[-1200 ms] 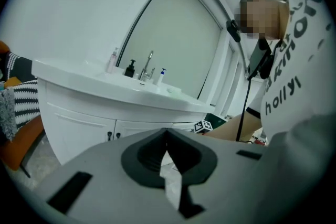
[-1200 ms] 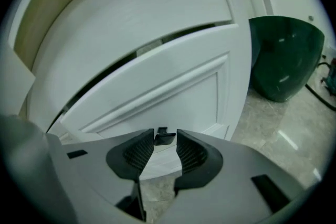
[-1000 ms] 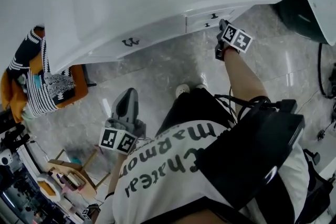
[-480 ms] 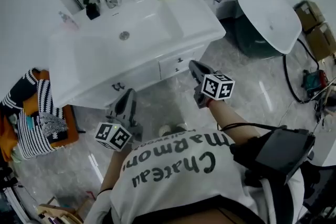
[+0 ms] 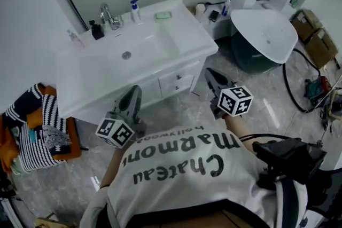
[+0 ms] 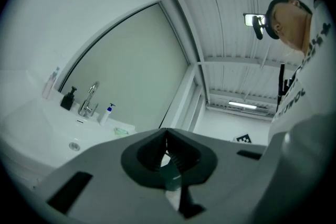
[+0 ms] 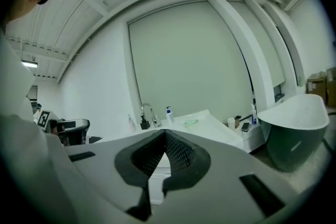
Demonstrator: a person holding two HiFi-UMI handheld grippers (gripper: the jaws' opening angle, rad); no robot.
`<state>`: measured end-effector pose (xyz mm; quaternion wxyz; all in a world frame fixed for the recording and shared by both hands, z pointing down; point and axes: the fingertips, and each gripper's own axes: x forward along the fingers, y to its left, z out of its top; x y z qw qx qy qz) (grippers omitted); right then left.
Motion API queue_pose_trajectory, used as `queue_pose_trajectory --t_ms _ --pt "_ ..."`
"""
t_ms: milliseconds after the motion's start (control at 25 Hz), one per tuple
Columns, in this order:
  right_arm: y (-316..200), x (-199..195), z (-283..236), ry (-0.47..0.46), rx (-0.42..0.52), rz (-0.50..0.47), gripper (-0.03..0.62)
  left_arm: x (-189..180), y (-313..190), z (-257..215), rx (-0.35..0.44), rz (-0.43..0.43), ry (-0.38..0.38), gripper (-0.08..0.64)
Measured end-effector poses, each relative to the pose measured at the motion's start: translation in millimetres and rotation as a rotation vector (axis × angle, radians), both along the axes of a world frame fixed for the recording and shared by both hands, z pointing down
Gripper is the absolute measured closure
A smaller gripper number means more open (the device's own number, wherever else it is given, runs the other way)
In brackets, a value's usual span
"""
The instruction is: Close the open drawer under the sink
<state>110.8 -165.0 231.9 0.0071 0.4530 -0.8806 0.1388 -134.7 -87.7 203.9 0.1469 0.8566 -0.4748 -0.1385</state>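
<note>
Right gripper (image 5: pixel 212 76): jaws just closed, tips together, nothing btwn them. Left gripper (image 5: pixel 132 94) shut too, empty, tips toward cabinet (image 5: pixel 151 91). Drawer (image 5: pixel 176 83) sits flush under sink (image 5: pixel 101 69), at cabinet's right end, just beyond right gripper.

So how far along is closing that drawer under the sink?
Done: the drawers under the sink look flush with the cabinet front. In hand: nothing; left gripper shut, right gripper has just closed, both empty and clear of it. Left: nothing apparent.
</note>
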Motion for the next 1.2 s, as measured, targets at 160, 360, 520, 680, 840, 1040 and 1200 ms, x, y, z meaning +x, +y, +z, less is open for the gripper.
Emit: queue_pose_trajectory --t_ms 160,360,520,680,840,1040,1200 --pt "3 14 4 -0.011 -0.019 0.031 0.581 -2 2 -8 0.021 0.007 -0.036 0.551" --pt "8 19 11 -0.010 -0.036 0.042 0.581 -13 10 7 -0.028 -0.026 -0.029 0.551" --pt "11 22 15 0.018 -0.031 0.047 0.581 -17 12 18 -0.055 -0.036 -0.033 0.551" --pt "11 25 17 0.023 -0.036 0.045 0.581 -15 12 20 -0.058 -0.042 -0.029 0.551" --pt "12 20 19 0.062 -0.026 0.023 0.581 -20 11 23 -0.068 -0.059 -0.017 0.551" --pt "10 25 22 0.049 -0.048 0.007 0.581 -15 10 24 -0.083 -0.064 -0.012 0.551" --pt "8 27 23 0.022 -0.052 0.008 0.581 -13 9 25 -0.084 -0.060 -0.027 0.551"
